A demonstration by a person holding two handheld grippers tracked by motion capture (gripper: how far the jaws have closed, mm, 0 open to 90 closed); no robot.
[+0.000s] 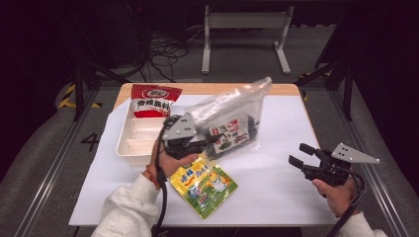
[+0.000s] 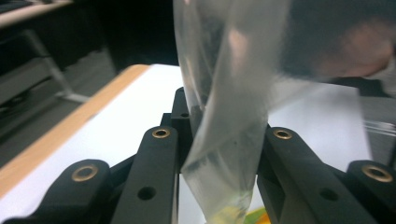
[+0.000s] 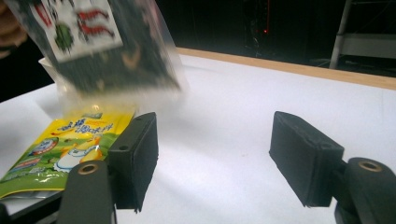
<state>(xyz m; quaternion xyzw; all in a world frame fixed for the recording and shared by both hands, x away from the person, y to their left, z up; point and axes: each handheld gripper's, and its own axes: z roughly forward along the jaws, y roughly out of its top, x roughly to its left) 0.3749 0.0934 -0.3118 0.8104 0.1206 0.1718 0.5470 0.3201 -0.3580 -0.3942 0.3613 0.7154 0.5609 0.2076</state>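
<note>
A clear plastic bag (image 1: 232,116) with dark contents and a white printed label hangs tilted above the table, blurred. My left gripper (image 1: 210,143) is shut on its lower corner. In the left gripper view the crumpled film (image 2: 229,116) is pinched between the two black jaws of the left gripper (image 2: 224,135). My right gripper (image 1: 300,154) is held at the table's right side, open and with nothing in it. In the right gripper view nothing lies between the wide-apart pads of that gripper (image 3: 215,154), and the bag (image 3: 102,42) hangs at upper left.
A yellow-green snack packet (image 1: 203,183) lies flat on the white sheet just below the bag, also at lower left as the packet (image 3: 60,144) in the right gripper view. A white divided tray (image 1: 129,148) at the left holds a red packet (image 1: 153,100) at its far end.
</note>
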